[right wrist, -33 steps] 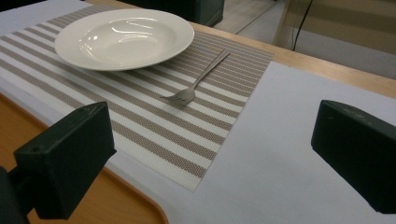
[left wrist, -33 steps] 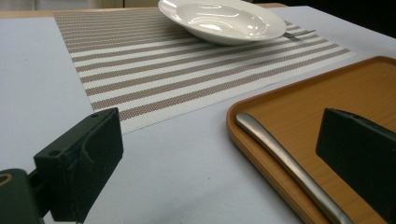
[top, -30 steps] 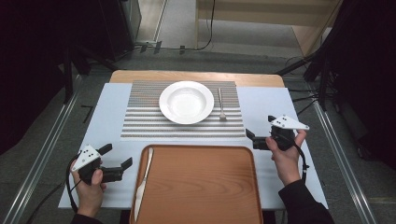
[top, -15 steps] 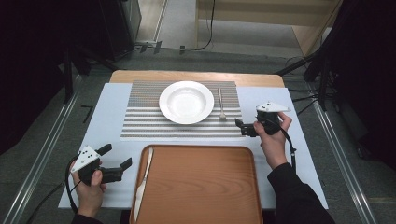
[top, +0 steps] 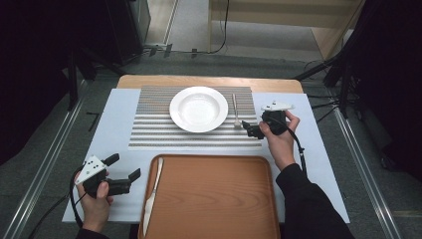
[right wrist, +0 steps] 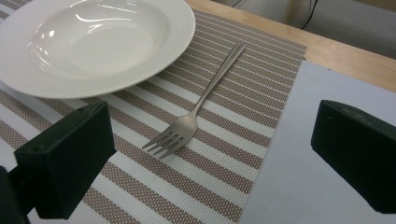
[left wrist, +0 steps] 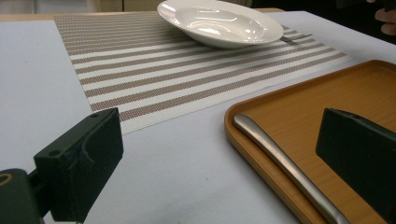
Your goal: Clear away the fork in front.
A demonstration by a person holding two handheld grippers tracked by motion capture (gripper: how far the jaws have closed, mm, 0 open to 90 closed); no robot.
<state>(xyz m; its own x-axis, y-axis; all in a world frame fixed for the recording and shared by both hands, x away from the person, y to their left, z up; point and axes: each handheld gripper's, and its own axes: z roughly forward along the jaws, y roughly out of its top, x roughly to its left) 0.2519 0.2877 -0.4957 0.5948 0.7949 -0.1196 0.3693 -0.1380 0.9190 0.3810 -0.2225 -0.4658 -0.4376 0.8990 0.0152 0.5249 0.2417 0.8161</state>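
Observation:
A white deep plate (top: 198, 108) rests on a striped placemat (top: 154, 130). Just right of it a silver fork (top: 236, 110) lies with its tines toward me. My right gripper (top: 251, 128) is open, close to the tines at the mat's right edge. In the right gripper view the fork (right wrist: 205, 98) lies ahead between the open jaws of that gripper (right wrist: 210, 155), untouched, with the plate (right wrist: 93, 42) to its left. A knife (top: 152, 194) lies along the left edge of a wooden tray (top: 214, 199). My left gripper (top: 123, 167) is open and empty, left of the tray; the knife (left wrist: 280, 158) lies ahead of it.
A pale blue sheet (top: 114, 129) covers most of the wooden table (top: 209, 80). The tray's raised rim (left wrist: 252, 144) runs between the left gripper's jaws. Dark stands and cables surround the table on the floor.
My right gripper has moved forward and left, from beside the tray's far right corner up to the fork's tines. The left gripper has stayed put.

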